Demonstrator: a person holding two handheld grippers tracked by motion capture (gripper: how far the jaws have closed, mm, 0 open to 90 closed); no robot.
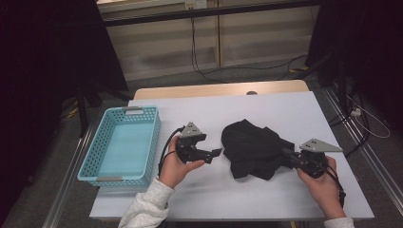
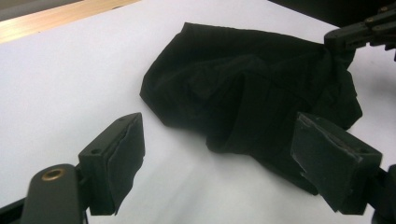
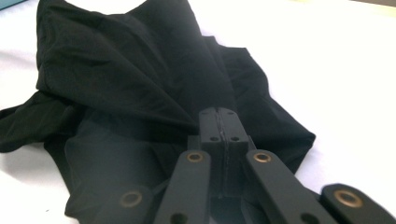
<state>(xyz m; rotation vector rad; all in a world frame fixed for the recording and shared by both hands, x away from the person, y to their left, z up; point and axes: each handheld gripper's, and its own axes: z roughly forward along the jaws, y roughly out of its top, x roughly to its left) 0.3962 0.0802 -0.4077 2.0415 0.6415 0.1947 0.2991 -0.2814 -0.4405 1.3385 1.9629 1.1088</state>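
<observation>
Table: white top [image 1: 266, 199] with a wooden strip along the far edge, seen from above the person's side.
Cloth: a crumpled black garment [image 1: 252, 148] lies a little right of the middle of the table, bunched and folded over itself; in the left gripper view the same cloth [image 2: 252, 93] spreads across the white surface ahead of the jaws.
Right gripper: the right gripper [image 1: 286, 155], held in the person's right hand [image 1: 323, 183], has its jaws pressed together on the right edge of the cloth; in the right gripper view [image 3: 218, 122] a ridge of fabric rises from the pinch and runs away from the jaws.
Left gripper: the left gripper [image 1: 215, 153], in the left hand [image 1: 177, 166], sits just left of the cloth, not touching it; its jaws stand wide apart with nothing between them, clear in the left gripper view [image 2: 224, 154].
Basket: a light blue plastic basket [image 1: 95, 152] with a perforated wall stands at the left edge of the table, well apart from the cloth.
Sleeve: a pale sleeve [image 1: 145, 206] covers the left forearm.
</observation>
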